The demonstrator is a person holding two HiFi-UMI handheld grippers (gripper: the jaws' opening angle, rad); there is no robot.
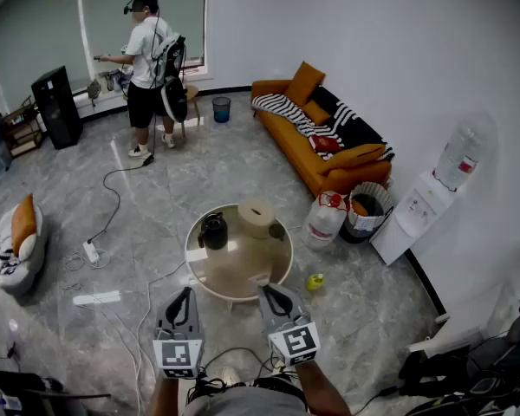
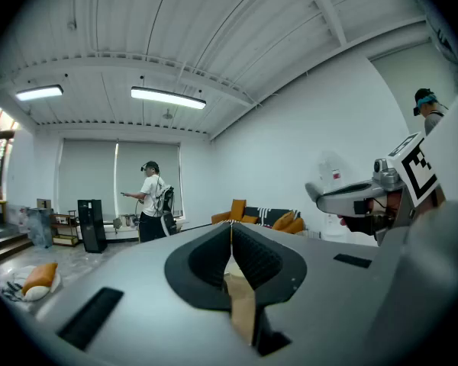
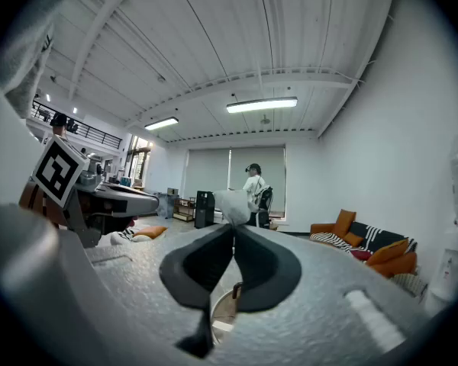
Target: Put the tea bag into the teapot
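A black teapot (image 1: 213,230) stands on the left part of a round glass table (image 1: 210,277). In the head view both grippers hang at the table's near edge. My right gripper (image 1: 263,286) is shut on a small white tea bag (image 1: 258,278), which is over the near rim, right of the teapot. In the right gripper view the tea bag (image 3: 230,206) sticks up from the closed tips of that gripper (image 3: 233,229). My left gripper (image 1: 180,296) is off the table's near-left edge. Its jaws meet at the tips with nothing between them, as the left gripper view (image 2: 230,229) shows.
A beige round object (image 1: 258,217) and a small dark item (image 1: 277,230) sit at the table's far side. Around it are a water jug (image 1: 326,218), a basket (image 1: 368,211), an orange sofa (image 1: 316,137), a dispenser (image 1: 416,215), floor cables (image 1: 113,206) and a standing person (image 1: 147,68).
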